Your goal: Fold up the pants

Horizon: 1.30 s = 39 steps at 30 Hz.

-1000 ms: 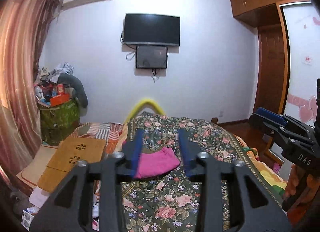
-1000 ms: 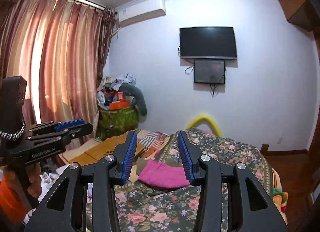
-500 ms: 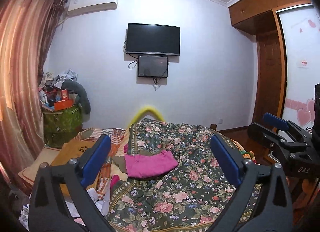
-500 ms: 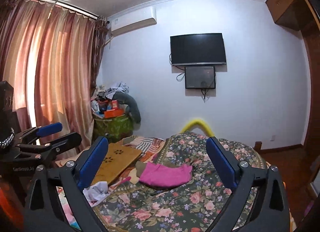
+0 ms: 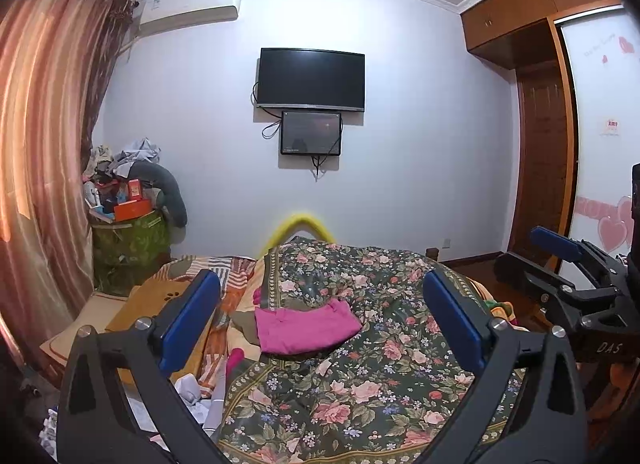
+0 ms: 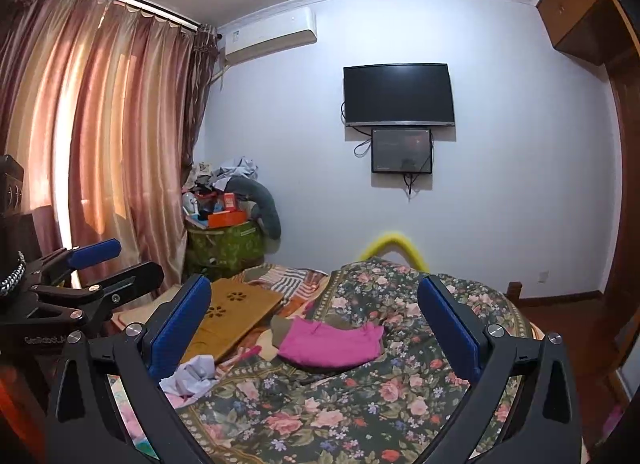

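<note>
Folded pink pants lie on the dark floral bedspread near the middle of the bed; they also show in the right wrist view. My left gripper is open wide and empty, held above the near end of the bed, well short of the pants. My right gripper is open wide and empty, at a similar height. The right gripper shows at the right edge of the left wrist view. The left gripper shows at the left edge of the right wrist view.
A wooden lap desk lies on the bed left of the pants, with white cloth in front. A cluttered green bin stands by the curtain. A TV hangs on the far wall. A wardrobe is at right.
Both grippers opened from nearly shut to wide open. Both views tilted up slightly and the bed sits lower in frame. The pants have not moved.
</note>
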Motion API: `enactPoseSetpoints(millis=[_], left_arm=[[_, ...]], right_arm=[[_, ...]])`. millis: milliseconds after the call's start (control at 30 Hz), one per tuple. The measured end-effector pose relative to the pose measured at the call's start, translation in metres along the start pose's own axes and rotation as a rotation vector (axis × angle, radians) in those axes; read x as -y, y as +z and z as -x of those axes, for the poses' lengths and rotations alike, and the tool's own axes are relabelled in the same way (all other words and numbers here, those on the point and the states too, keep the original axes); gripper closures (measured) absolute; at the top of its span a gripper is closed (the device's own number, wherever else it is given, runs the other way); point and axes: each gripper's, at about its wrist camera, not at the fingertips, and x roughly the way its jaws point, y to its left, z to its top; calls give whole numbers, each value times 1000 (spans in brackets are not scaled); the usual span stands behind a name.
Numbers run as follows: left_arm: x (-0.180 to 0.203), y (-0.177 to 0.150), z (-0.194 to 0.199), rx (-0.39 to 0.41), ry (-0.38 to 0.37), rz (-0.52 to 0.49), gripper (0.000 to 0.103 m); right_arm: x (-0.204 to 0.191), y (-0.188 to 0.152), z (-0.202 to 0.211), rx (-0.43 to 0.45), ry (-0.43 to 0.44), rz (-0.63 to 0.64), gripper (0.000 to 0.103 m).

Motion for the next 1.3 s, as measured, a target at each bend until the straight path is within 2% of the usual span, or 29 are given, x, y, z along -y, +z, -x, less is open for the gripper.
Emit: enactPoseSetpoints(millis=[1300], left_arm=[[10,-3,-13,-27,-18,-9,0]], right_arm=[[8,3,6,-24,9,-39,0]])
